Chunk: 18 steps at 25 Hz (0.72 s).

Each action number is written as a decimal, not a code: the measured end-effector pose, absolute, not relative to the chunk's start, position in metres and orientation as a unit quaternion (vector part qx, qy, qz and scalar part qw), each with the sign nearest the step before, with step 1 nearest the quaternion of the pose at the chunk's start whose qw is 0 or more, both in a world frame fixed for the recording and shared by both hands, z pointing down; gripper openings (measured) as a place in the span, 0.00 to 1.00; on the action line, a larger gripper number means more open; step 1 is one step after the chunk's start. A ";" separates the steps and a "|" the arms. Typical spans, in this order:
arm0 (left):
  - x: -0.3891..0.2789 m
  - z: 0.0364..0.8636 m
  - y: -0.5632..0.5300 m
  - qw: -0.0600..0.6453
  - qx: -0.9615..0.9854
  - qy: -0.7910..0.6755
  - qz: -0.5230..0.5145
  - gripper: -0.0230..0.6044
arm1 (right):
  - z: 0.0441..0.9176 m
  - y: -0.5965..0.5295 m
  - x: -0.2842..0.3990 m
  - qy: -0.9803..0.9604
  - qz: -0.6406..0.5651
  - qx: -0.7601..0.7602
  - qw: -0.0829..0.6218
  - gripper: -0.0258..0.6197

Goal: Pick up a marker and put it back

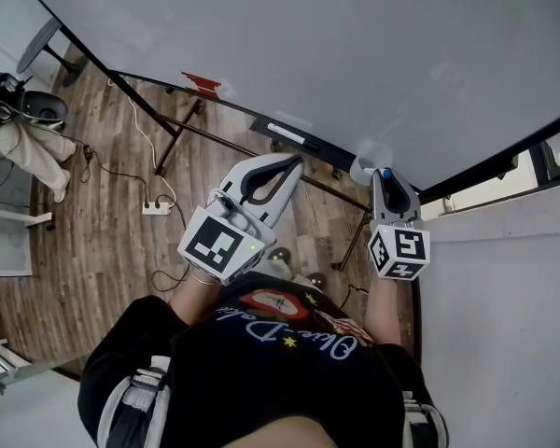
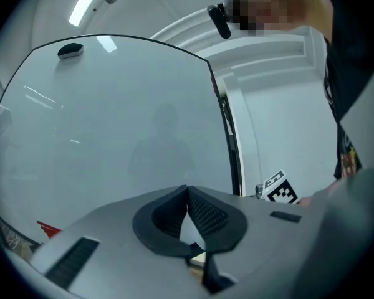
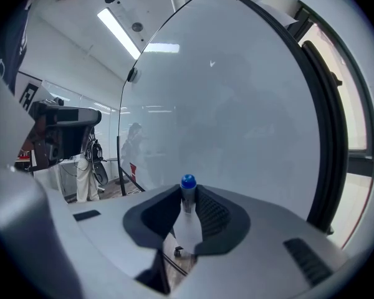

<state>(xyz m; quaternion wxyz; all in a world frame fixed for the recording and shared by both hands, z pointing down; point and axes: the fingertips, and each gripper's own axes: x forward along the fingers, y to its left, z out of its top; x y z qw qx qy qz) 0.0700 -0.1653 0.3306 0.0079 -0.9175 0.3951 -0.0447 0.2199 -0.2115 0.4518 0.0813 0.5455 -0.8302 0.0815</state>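
right gripper (image 3: 188, 199): fingers pinch blue-capped marker (image 3: 187, 183), upright between the tips, cap poking above them; whiteboard (image 3: 237, 104) ahead. left gripper (image 2: 187, 192): fingers pressed together, tips touching.

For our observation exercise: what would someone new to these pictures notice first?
The big whiteboard fills the top of the head view. At its lower edge, the right gripper is shut on a blue-capped marker, cap forward. The left gripper, shut and empty, is held to its left.
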 end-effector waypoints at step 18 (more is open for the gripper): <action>0.062 0.327 -0.166 0.001 -0.923 0.383 -0.029 0.04 | 0.384 -0.196 0.221 -0.828 0.018 0.559 0.050 0.15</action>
